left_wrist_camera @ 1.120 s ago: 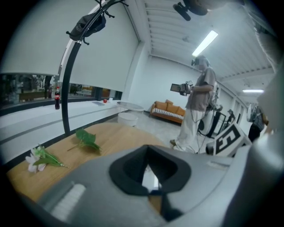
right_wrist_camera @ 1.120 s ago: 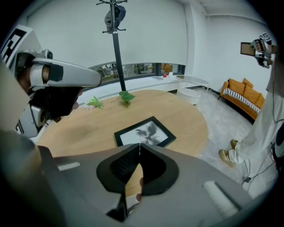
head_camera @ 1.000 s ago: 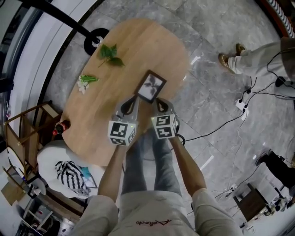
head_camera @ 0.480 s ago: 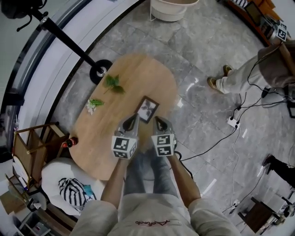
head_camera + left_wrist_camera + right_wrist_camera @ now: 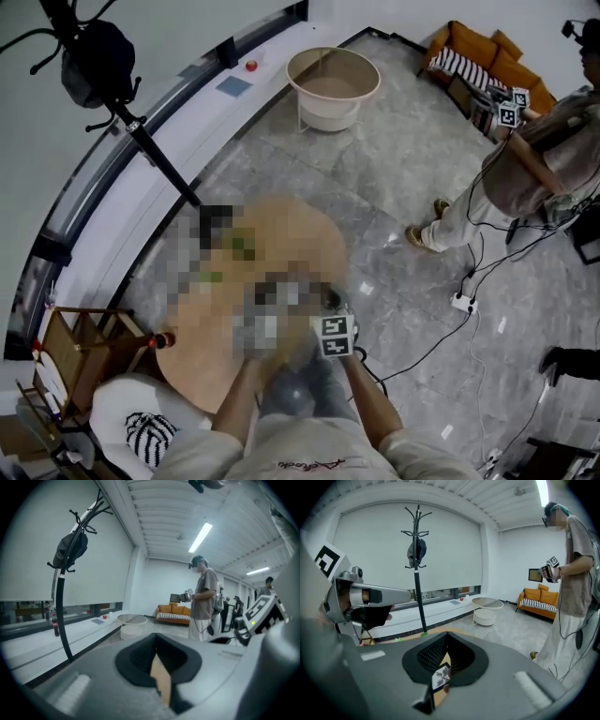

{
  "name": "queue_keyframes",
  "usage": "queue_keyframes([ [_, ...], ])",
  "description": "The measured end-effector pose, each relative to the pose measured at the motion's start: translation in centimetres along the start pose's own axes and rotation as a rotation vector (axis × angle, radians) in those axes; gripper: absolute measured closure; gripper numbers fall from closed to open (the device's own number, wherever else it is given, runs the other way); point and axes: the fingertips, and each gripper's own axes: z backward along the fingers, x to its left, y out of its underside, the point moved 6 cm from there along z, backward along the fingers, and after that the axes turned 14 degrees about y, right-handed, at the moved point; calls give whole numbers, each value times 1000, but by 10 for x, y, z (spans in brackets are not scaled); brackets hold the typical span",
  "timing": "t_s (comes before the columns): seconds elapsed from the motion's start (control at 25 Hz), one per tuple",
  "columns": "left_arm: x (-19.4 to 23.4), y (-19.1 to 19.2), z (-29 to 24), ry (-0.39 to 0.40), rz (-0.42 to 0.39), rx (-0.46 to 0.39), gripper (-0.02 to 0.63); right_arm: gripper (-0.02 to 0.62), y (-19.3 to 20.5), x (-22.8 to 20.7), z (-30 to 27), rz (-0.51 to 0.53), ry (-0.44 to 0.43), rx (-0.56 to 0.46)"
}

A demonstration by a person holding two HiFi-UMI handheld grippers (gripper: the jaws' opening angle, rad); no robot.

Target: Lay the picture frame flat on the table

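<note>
Both hands are lifting off the surface (image 5: 314, 234); left gripper (image 5: 156, 641) & right gripper (image 5: 446, 639) are staying closed, empty. The picture frame (image 5: 440, 676) is lying flat below, just ahead of right gripper, nearer it.

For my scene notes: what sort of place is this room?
Probably a lounge set up for recording: an orange sofa, a coat stand and a round white table, with cables across the stone floor.

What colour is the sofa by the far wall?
Orange. The sofa shows best in the right gripper view.
</note>
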Motion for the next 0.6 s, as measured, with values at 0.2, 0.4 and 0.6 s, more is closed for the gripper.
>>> queue_keyframes([
  [0.2,-22,-46,16,4,-35,-20,606,591,-41,-17,38,-19,28,-49],
  [0.4,-45,-93,27,9,-85,-45,606,591,-88,-30,75,-19,32,-114],
  [0.6,-62,-145,39,1,-138,-86,606,592,-125,-37,103,-30,35,-178],
])
